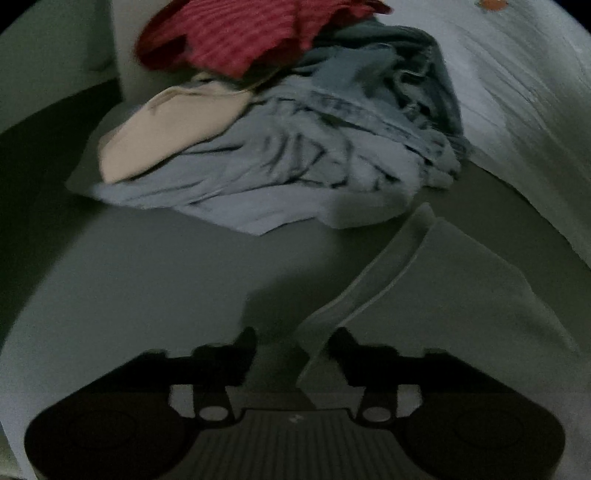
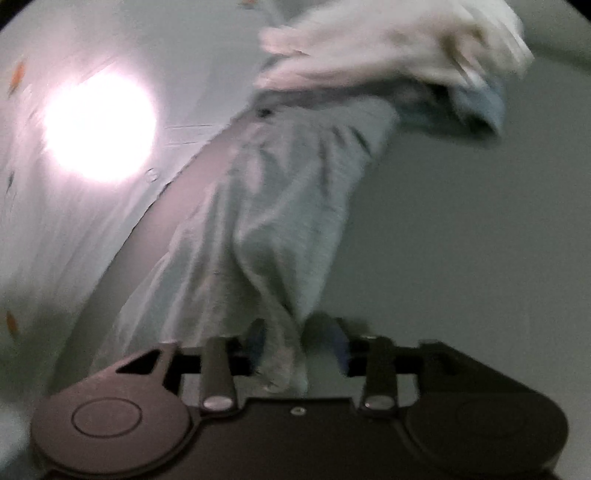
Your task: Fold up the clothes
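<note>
In the left wrist view a pale grey garment lies flat on the grey surface, its banded edge running down between the fingers. My left gripper stands open; the band's end lies by the right finger, not pinched. In the right wrist view the same kind of grey garment stretches away, rumpled. Its near end hangs between the blue pads of my right gripper. The jaws are apart, with a gap on the right side of the cloth.
A heap of clothes sits at the back: red striped, beige, light blue and denim. A white printed sheet lies to the right. The right wrist view shows bunched cream cloth and a bright glare.
</note>
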A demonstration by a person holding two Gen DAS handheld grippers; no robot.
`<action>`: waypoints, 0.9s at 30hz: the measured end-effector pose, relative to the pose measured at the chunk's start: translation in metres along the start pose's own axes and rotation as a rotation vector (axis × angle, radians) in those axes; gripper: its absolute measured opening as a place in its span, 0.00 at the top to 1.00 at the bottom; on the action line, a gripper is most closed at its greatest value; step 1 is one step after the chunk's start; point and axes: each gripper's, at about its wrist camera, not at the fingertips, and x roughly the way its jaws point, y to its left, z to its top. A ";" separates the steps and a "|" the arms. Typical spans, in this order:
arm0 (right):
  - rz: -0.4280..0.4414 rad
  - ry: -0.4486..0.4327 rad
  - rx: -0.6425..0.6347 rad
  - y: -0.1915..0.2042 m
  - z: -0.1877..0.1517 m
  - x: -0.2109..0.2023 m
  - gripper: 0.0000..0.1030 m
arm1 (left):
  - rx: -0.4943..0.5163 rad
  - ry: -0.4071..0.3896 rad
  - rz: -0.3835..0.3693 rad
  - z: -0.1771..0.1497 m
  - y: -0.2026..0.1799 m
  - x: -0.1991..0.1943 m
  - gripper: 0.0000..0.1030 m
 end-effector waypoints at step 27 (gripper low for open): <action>-0.015 0.027 -0.585 0.087 -0.078 0.036 0.00 | 0.073 -0.054 -0.462 -0.010 -0.076 -0.031 0.95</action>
